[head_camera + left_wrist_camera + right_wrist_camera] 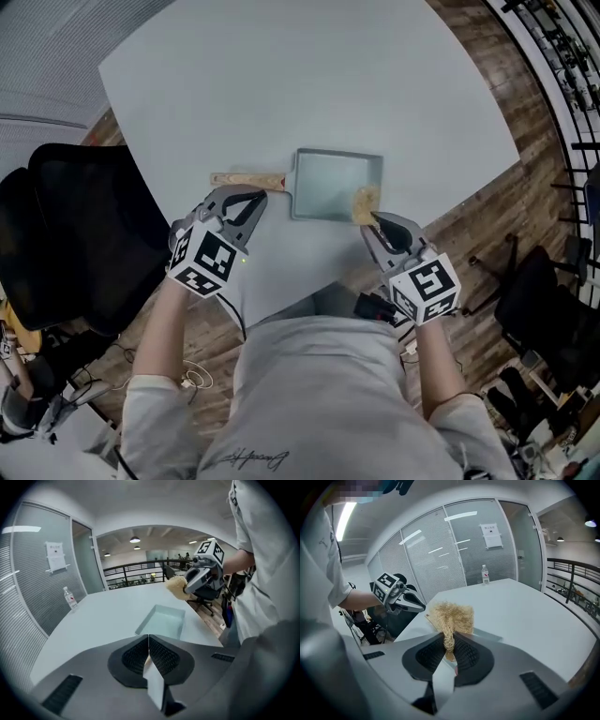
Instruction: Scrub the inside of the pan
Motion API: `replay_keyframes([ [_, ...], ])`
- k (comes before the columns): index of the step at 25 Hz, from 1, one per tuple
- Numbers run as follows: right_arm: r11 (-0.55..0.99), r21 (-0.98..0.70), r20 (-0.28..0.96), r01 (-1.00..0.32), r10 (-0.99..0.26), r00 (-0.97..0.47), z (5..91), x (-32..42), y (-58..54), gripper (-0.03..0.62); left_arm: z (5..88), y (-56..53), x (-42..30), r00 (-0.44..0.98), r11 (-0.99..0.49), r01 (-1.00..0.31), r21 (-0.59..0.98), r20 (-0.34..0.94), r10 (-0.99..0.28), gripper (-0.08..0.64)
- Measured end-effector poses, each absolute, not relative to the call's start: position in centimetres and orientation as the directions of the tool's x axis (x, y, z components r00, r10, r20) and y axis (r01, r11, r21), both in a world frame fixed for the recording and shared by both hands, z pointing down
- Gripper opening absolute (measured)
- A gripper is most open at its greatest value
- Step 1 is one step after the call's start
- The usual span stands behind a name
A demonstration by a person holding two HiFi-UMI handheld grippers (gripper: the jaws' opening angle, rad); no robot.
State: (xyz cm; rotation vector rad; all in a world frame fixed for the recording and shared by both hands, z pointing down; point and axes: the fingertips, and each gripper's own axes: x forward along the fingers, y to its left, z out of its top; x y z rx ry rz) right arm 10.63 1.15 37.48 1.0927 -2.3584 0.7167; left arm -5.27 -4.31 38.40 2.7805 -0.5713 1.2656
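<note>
A square grey pan (330,184) with a wooden handle (247,180) lies on the pale table (281,84), handle pointing left. My left gripper (257,199) hovers just on the near side of the handle, shut and holding nothing. In its own view the left gripper (148,643) has its jaws pressed together, and the pan (162,621) lies beyond them. My right gripper (376,219) is at the pan's near right corner, shut on a tan fibrous scrubber (365,201). The scrubber (451,615) sticks out between the right gripper's (449,645) pads.
A water bottle (485,574) stands at the table's far side by the glass wall. A black office chair (70,234) is to the left of the table, and another chair (548,309) is on the wooden floor to the right. The table's near edge runs close to my body.
</note>
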Motion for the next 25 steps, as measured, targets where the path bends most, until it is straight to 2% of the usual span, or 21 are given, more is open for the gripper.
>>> replay_keyframes([
  [3,0.573,-0.258,0.592,-0.778,-0.543,-0.596,38.6,10.5,0.5,0.057,40.6,-4.5,-4.9,0.589,-0.963,-0.251,-0.1,0.773,-0.235,0.014],
  [12,0.632,-0.205,0.668,-0.747,-0.468,-0.579,43.0,8.3,-0.1,0.058,48.3,-4.6,-6.3,0.476,-0.994,-0.042,-0.103,0.873,-0.11,0.168],
  [16,0.655,-0.163,0.713,-0.738,-0.438,-0.547,43.6,8.4,-1.0,0.058,49.8,-5.0,-6.7,0.408,-0.991,0.049,-0.123,0.908,-0.093,0.184],
  [25,0.7,-0.162,0.739,-0.696,-0.381,-0.556,44.5,7.7,-1.1,0.058,51.6,-5.2,-6.8,0.323,-0.986,0.161,-0.044,0.946,0.01,0.198],
])
